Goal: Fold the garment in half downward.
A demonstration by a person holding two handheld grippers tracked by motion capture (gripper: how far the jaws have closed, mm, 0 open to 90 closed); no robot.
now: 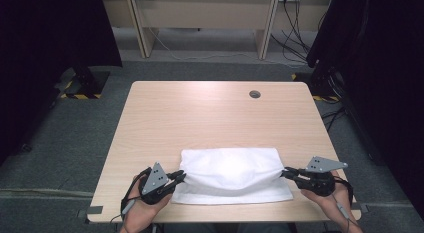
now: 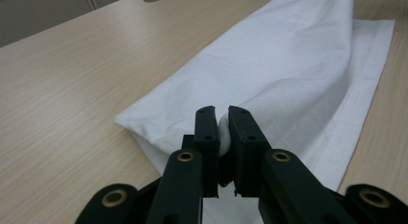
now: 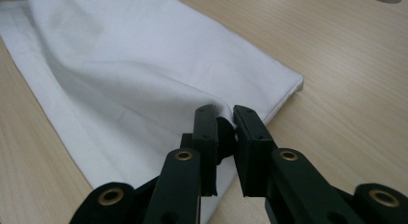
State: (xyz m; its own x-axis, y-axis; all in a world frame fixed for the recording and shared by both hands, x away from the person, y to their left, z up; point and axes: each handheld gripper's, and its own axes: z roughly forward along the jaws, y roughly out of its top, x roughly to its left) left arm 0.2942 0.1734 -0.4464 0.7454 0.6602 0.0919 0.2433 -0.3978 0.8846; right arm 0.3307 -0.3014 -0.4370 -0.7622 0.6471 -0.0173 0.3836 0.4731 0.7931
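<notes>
White cloth (image 1: 232,175) on wooden table (image 1: 200,118), cable hole (image 1: 255,94) beyond

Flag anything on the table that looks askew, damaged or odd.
Nothing damaged or spilled. The white cloth is folded unevenly: its upper layer bulges and sits back from the near edge, leaving a lower strip exposed. The left gripper and right gripper each pinch an end.

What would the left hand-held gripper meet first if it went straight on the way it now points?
The white cloth: the left hand-held gripper is already shut on its edge, and the raised fold lies directly ahead.
</notes>
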